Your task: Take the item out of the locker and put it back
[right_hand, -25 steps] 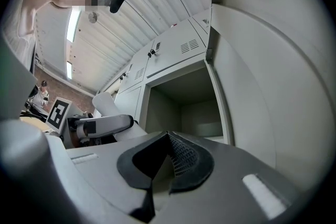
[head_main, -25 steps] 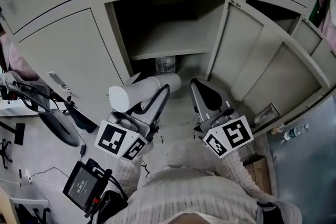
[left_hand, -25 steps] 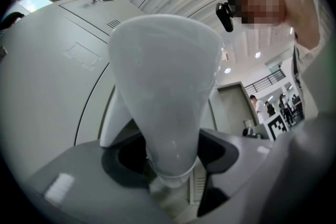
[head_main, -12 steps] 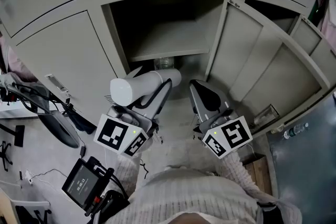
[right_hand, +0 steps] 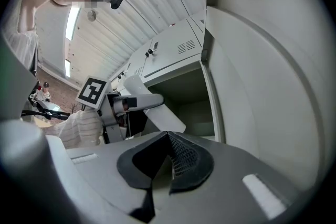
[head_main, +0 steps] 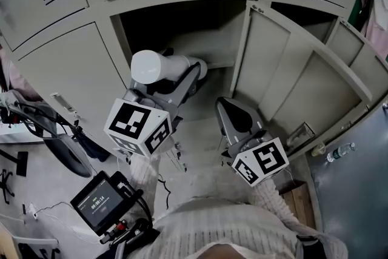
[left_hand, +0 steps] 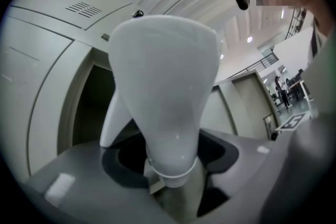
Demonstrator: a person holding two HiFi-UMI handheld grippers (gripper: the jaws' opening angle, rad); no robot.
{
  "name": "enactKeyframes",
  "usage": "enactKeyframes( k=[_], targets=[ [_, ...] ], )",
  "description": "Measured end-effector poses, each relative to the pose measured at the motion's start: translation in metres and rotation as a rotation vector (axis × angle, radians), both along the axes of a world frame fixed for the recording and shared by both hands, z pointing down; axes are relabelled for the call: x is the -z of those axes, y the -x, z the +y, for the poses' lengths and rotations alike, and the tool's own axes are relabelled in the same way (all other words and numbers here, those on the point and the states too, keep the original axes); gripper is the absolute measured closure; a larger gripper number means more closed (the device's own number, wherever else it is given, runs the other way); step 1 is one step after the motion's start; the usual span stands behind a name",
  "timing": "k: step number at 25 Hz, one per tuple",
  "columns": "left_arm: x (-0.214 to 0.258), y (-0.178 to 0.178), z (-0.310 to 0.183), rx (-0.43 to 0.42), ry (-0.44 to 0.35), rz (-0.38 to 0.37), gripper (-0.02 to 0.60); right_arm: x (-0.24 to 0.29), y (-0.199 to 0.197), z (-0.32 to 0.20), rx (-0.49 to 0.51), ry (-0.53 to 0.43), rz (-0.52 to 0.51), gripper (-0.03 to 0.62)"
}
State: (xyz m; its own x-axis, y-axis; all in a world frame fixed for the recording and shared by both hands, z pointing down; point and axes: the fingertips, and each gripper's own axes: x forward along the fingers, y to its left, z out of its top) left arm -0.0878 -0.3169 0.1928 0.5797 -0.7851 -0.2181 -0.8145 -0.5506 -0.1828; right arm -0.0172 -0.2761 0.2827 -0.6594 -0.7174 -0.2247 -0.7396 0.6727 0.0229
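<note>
- L gripper (head_main: 185, 77) clamped on white bottle (head_main: 159, 65), near its narrow end.
- Bottle held in front of open locker (head_main: 182, 24) compartment; long axis runs crosswise in head view, broad flat end left, narrow end right.
- R gripper (right_hand: 167, 152): jaws together, empty.

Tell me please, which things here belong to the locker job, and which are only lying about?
Job in hand:
white bottle, gripped by the left hand-held gripper; open locker; locker door.

Lying about:
clear plastic bottle on the floor; screen device.
</note>
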Motion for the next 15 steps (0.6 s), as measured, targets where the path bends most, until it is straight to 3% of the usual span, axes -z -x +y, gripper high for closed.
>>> enactKeyframes(
  k=[6,15],
  targets=[
    [0.008,-0.013,-0.021,0.008,0.031,-0.104,0.318,0.000,-0.009,0.001,-0.008,-0.002,-0.007,0.595],
    [0.014,-0.014,-0.046,0.022,0.131,-0.169,0.319,-0.004,-0.021,0.002,-0.021,0.006,-0.012,0.595]
  ],
)
